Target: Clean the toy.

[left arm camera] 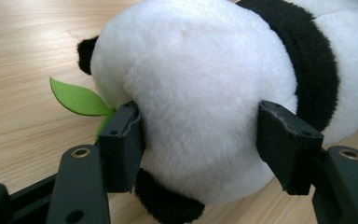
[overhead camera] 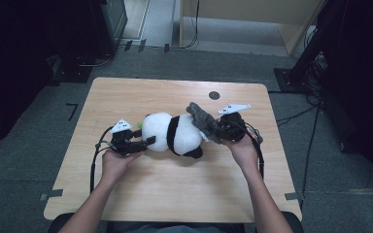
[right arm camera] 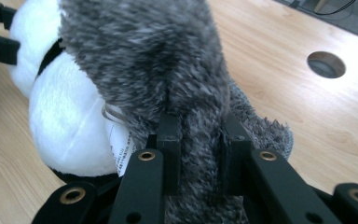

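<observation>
A plush panda [overhead camera: 172,133] lay on its side near the middle of the wooden table [overhead camera: 175,189], with a grey furry toy [overhead camera: 201,119] draped against its right end. The left gripper [overhead camera: 145,141] had its jaws set partway apart around the panda's white rounded end, both pads pressed into the fur. The right gripper [overhead camera: 218,130] was pinched narrow on a fold of the grey furry toy.

Around them the tabletop carried a round cable hole [overhead camera: 214,95] near the far edge, well apart from both toys. Past the table lay grey carpet, with dark equipment stands [overhead camera: 315,43] to either side. The grey toy stood between the right gripper and the panda, covering part of the panda's body from that side.

A white sewn-in label [right arm camera: 121,149] hung from the panda beside the grey fur; it seemed to carry small print, but it was too blurred to read.

The left gripper view brought out a green felt leaf [left arm camera: 77,98] poking out beside the panda [left arm camera: 200,84], touching the left pad, and black patches of fur above and below. The right gripper view showed the grey toy [right arm camera: 168,60] rising steeply between the jaws, with the cable hole [right arm camera: 326,64] off to one side.
</observation>
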Motion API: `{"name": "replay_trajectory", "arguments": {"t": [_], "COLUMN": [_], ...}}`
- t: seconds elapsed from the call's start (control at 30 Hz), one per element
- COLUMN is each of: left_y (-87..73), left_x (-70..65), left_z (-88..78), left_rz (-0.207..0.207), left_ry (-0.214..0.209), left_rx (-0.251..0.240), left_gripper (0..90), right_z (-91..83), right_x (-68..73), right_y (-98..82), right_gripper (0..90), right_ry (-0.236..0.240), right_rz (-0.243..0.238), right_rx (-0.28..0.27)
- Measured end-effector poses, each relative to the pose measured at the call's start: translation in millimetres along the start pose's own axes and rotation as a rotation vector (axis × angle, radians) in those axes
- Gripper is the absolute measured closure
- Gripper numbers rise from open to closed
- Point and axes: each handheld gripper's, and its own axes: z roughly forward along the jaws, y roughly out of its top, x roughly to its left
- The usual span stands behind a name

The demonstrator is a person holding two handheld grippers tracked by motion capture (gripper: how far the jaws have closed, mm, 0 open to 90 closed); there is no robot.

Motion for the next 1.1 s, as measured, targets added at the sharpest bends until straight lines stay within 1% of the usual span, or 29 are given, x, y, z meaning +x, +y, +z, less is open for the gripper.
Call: {"name": "replay_trajectory", "arguments": {"t": [0.13,0.3,0.4,0.47,0.57,0.6,0.7,0.77,0.87,1.03,1.1], "left_y": [0.0,0.0,0.1,0.2,0.3,0.3,0.2,0.3,0.3,0.3,0.3], "left_x": [-0.2,-0.6,-1.0,-1.1,-1.1,-1.1,-1.0,-0.9,-0.7,-0.5,-0.5], "left_z": [-0.1,0.2,0.2,0.2,0.2,0.2,0.2,0.2,0.0,0.0,0.0], "left_rz": [0.000,0.003,0.004,0.004,0.004,0.005,0.004,0.002,0.001,0.001,0.002], "left_ry": [0.001,0.001,0.002,0.002,0.002,0.002,0.002,0.001,0.001,0.001,0.001], "left_rx": [0.003,0.000,-0.001,0.000,0.000,0.000,-0.001,0.000,0.001,0.000,0.001], "left_gripper": [35.7,35.7,35.8,35.8,35.8,35.8,35.8,35.8,35.8,35.8,35.8], "right_z": [10.0,14.0,16.5,19.7,23.7,24.5,31.1,37.0,46.6,52.5,54.7], "right_x": [2.6,1.4,0.8,0.7,0.2,0.4,-1.4,-1.5,-1.0,-2.1,-3.0], "right_y": [-5.6,-12.6,-17.1,-19.4,-23.4,-24.4,-28.9,-31.9,-36.1,-38.6,-39.7], "right_gripper": [75.3,75.4,75.5,75.7,75.9,75.9,75.8,75.6,75.5,75.3,75.1], "right_ry": [0.011,0.026,0.026,0.020,0.018,0.016,0.015,0.013,0.025,0.034,0.042], "right_rz": [0.004,0.038,0.048,0.046,0.047,0.055,0.054,0.063,0.076,0.082,0.086], "right_rx": [0.013,0.004,0.007,0.022,0.025,0.035,0.053,0.074,0.101,0.120,0.138]}}
